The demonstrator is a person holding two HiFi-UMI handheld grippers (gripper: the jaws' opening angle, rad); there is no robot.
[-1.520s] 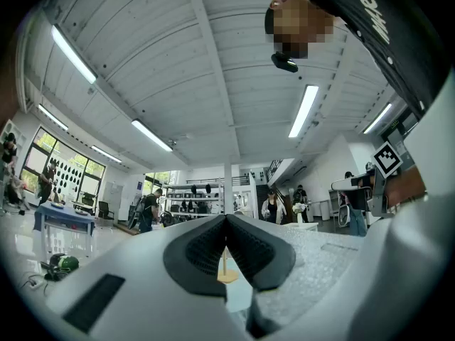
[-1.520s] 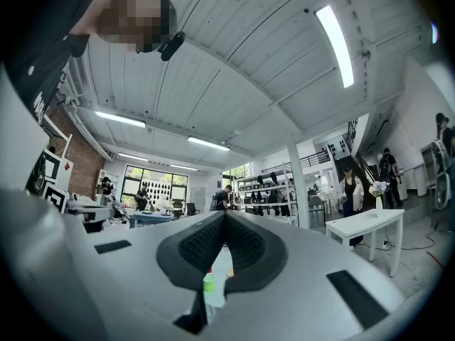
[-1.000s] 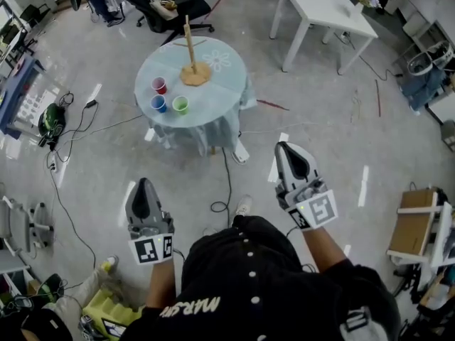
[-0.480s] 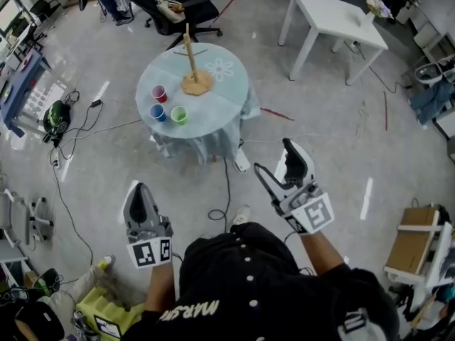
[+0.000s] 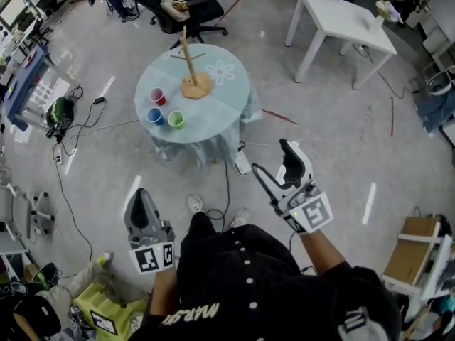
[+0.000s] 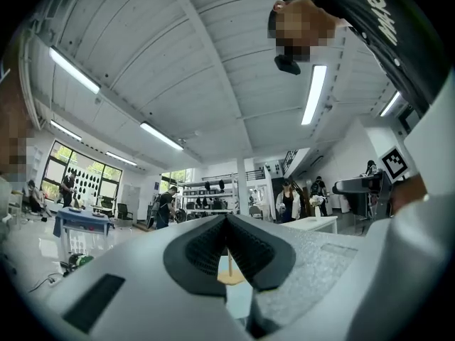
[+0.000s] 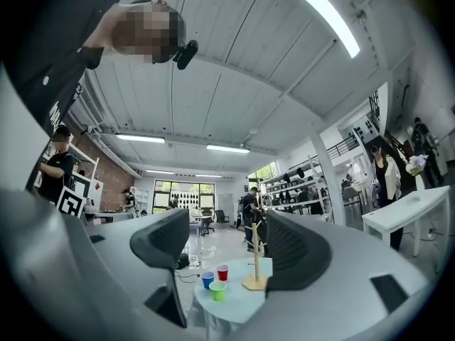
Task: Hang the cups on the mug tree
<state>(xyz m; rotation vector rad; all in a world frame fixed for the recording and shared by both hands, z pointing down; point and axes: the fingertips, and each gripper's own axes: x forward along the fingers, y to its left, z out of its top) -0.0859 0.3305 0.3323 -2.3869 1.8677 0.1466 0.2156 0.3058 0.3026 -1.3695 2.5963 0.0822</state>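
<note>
Head view: right tool [image 5: 269, 156] jaws just spread, empty, grasp-ready; left tool [image 5: 142, 197] jaws together; coloured plastic cups [image 5: 155, 115] beside wooden mug tree [image 5: 189, 62], unhung.

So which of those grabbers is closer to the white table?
Right. The right gripper, jaws just opened and empty, hovers on the same side as the white table; the left gripper is farther, off to the other side.

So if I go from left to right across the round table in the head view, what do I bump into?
Blue cup → green cup → mug tree. The red cup sits almost straight behind the blue one, so it is left out.
</note>
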